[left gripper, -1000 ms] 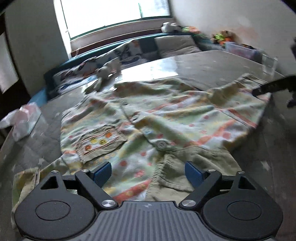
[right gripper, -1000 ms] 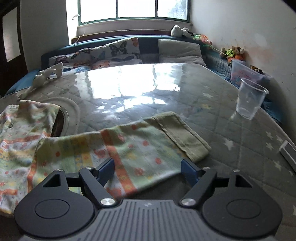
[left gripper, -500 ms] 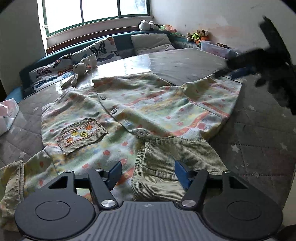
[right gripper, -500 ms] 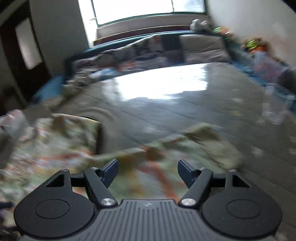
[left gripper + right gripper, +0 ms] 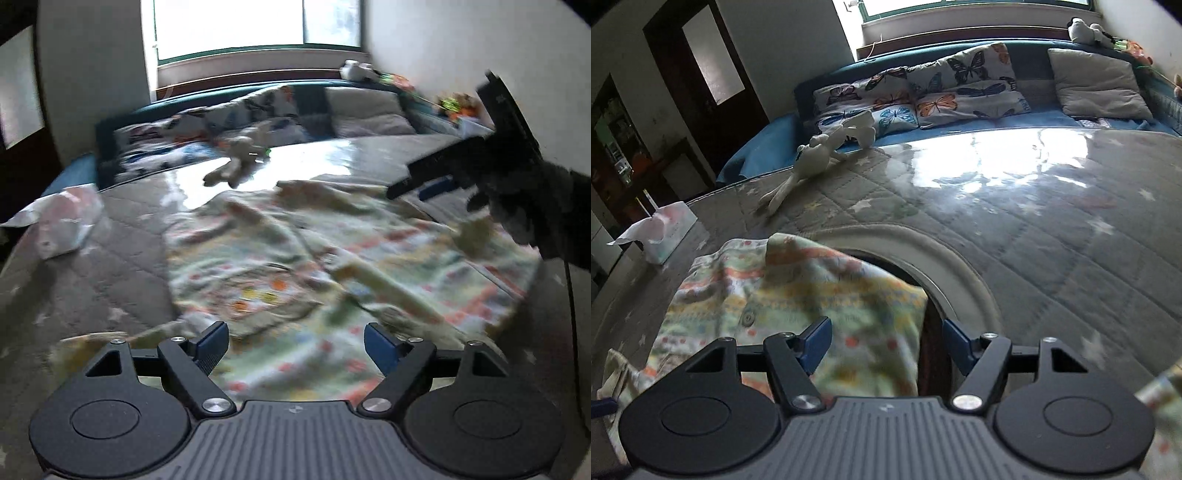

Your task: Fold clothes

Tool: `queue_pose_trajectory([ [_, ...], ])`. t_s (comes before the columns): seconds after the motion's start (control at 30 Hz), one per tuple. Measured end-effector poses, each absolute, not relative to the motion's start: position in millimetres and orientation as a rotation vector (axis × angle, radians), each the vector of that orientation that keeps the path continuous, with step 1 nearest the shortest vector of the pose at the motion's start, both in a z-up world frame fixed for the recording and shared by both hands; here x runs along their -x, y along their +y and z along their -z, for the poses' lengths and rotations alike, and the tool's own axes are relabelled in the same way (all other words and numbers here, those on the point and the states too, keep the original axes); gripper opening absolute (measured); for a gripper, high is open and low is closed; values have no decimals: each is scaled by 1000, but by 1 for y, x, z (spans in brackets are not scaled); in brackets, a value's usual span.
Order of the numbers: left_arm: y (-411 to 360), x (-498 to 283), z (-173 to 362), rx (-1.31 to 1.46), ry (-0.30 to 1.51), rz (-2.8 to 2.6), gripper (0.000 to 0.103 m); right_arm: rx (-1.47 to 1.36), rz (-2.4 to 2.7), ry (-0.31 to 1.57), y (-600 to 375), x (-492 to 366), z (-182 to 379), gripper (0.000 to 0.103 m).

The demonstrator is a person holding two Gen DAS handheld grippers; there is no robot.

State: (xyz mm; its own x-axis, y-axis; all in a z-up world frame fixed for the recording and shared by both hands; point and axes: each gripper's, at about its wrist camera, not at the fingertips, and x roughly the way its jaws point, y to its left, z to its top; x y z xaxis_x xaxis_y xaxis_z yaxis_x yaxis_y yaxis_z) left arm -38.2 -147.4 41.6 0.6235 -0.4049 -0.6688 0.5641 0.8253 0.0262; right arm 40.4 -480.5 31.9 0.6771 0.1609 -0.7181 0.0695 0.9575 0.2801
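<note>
Garment: my patterned shirt (image 5: 332,266) lies spread on the quilted tabletop (image 5: 110,258), filling the middle and right of my left wrist view; that view is blurred, so I can only make out pale green cloth with orange and red marks and a patch pocket near its left side.
Left gripper: my left gripper (image 5: 295,343) hangs over the near hem of the shirt with its blue-padded fingers (image 5: 212,341) wide apart and nothing between them.
Right gripper: my right gripper (image 5: 884,343) has its fingers spread too, gripping nothing; a folded edge of the shirt (image 5: 798,295) lies under its left finger and a dark round opening in the tabletop (image 5: 923,295) under the gap.
Right gripper from the left view: it shows at the far right (image 5: 436,177), dark and blurred, above the shirt's far right part.
Shirt button: one grey button (image 5: 748,318) is visible near the placket in the right wrist view.
Plush toy: a white soft toy (image 5: 820,155) lies at the tabletop's far edge.
Tissue box: a box with a tissue sticking out (image 5: 665,229) sits on the left.
Beyond: butterfly cushions (image 5: 923,96) rest on a blue couch behind the tabletop.
</note>
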Motion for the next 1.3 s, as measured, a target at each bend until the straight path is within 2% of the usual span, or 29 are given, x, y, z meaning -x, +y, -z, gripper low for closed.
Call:
queue_pose_trajectory([
  [0.17, -135, 23, -40, -208, 713, 499, 84, -315, -38, 832, -478, -61, -21, 55],
  [0.2, -133, 21, -39, -205, 716, 489, 84, -326, -40, 828, -478, -64, -20, 48],
  [0.23, -131, 20, -38, -201, 722, 483, 84, -336, -43, 824, -478, -66, -20, 29],
  [0.27, -130, 19, -36, -200, 727, 479, 84, -350, -50, 821, -478, -67, -19, 20],
  [0.3, -129, 19, -35, -199, 730, 476, 84, -357, -55, 814, -477, -67, -20, 14],
  [0.37, -128, 17, -33, -198, 737, 472, 84, -362, -73, 792, -474, -63, -23, 11],
  [0.6, -126, 15, -25, -190, 757, 458, 84, -86, -196, 677, -418, -27, -52, 11],
  [0.73, -125, 15, -24, -187, 760, 457, 87, 134, -292, 673, -375, -11, -51, 28],
  [0.77, -125, 15, -24, -187, 759, 457, 87, 157, -306, 676, -370, -10, -50, 29],
  [0.87, -124, 16, -25, -187, 758, 456, 87, 105, -344, 703, -369, -9, -51, 30],
  [0.93, -123, 15, -25, -186, 757, 453, 87, 48, -346, 718, -374, -12, -54, 37],
  [1.03, -123, 13, -25, -184, 757, 447, 88, -46, -346, 729, -389, -17, -57, 38],
  [1.13, -123, 13, -25, -181, 758, 446, 88, -149, -352, 727, -407, -18, -61, 49],
  [1.3, -125, 14, -25, -182, 760, 452, 89, -231, -258, 753, -425, -29, -56, 49],
])
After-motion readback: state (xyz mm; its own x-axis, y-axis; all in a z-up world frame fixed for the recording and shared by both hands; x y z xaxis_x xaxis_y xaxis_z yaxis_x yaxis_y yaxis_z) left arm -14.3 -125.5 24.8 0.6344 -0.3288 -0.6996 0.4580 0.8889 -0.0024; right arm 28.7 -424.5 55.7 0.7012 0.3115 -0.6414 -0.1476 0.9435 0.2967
